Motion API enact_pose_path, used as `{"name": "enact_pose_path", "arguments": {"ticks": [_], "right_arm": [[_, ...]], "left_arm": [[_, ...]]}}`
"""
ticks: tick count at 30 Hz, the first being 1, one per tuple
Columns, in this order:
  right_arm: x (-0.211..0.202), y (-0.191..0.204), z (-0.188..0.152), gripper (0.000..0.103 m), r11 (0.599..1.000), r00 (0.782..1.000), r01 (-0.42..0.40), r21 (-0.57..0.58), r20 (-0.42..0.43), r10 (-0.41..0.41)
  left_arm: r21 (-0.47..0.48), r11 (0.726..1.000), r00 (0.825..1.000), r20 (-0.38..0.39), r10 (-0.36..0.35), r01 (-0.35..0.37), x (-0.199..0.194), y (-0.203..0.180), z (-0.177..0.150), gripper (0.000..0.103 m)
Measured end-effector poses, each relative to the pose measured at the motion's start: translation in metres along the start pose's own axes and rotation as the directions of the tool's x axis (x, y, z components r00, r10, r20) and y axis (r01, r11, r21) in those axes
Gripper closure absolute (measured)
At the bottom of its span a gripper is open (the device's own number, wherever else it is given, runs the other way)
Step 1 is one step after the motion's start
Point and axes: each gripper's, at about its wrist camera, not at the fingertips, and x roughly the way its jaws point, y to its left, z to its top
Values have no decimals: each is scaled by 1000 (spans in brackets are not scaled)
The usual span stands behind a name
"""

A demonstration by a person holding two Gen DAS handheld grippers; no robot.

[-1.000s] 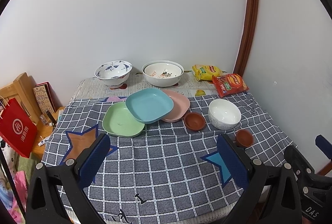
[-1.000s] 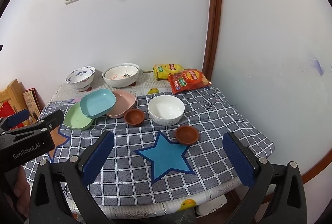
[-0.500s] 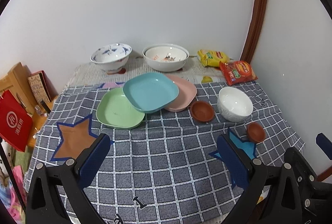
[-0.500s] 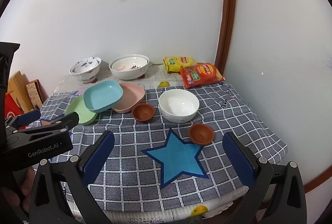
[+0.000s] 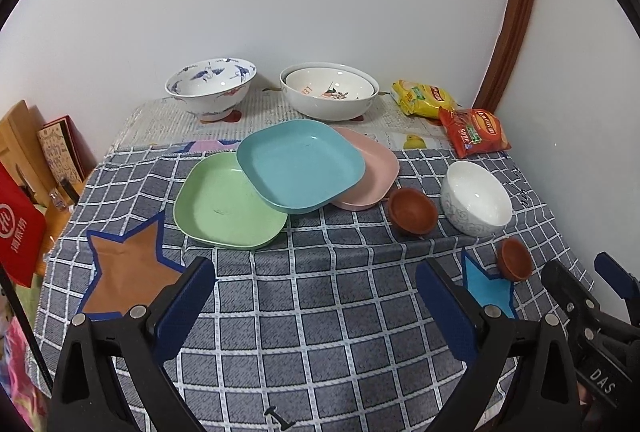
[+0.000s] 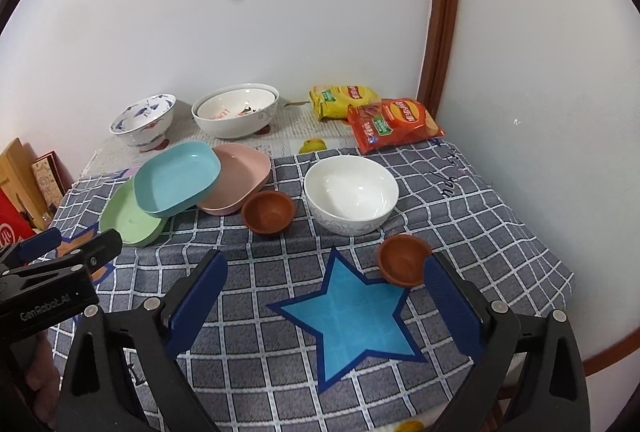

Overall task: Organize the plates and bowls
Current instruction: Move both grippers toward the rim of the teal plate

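On the checked tablecloth a blue plate [image 5: 300, 163] [image 6: 178, 177] rests tilted across a green plate [image 5: 224, 207] [image 6: 128, 218] and a pink plate [image 5: 374, 171] [image 6: 240, 175]. Right of them stand a brown bowl [image 5: 412, 209] [image 6: 268, 211], a white bowl [image 5: 476, 197] [image 6: 352, 193] and a second small brown bowl [image 5: 514, 258] [image 6: 402, 259]. A blue-patterned bowl [image 5: 210, 85] [image 6: 144, 119] and nested white bowls [image 5: 330, 91] [image 6: 236, 109] stand at the back. My left gripper [image 5: 316, 292] and right gripper [image 6: 326, 282] are open and empty above the table's front.
Yellow [image 5: 424, 96] [image 6: 344, 99] and red [image 5: 474, 131] [image 6: 394, 125] snack bags lie at the back right by the wall. A red bag [image 5: 16, 228] and wooden items [image 5: 20, 147] stand left of the table. The table's right edge drops off near the wall.
Both grippers have moved forward and lower toward the table; the dishes look larger and nearer. Nothing on the table has moved.
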Motion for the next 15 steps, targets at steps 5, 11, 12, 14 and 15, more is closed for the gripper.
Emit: {"name": "enact_pose_path", "arguments": {"ticks": [5, 11, 12, 14, 15], "right_arm": [[17, 0, 8, 9, 999, 999, -36, 33, -19, 37], [33, 8, 19, 14, 997, 997, -76, 20, -26, 77], [35, 10, 21, 17, 997, 997, -77, 12, -26, 77], [39, 13, 25, 19, 996, 995, -91, 3, -28, 91], [41, 14, 27, 19, 995, 995, -99, 4, -30, 99]], "left_arm": [[-8, 1000, 1000, -7, 7, -7, 13, 7, 5, 5], [-11, 1000, 1000, 2, 28, -28, 22, 15, 19, 5], [-12, 1000, 1000, 4, 26, -26, 23, 18, 21, 5], [-7, 999, 999, 4, 36, -36, 27, 21, 26, 5], [-3, 999, 999, 4, 40, -40, 29, 22, 29, 6]]}}
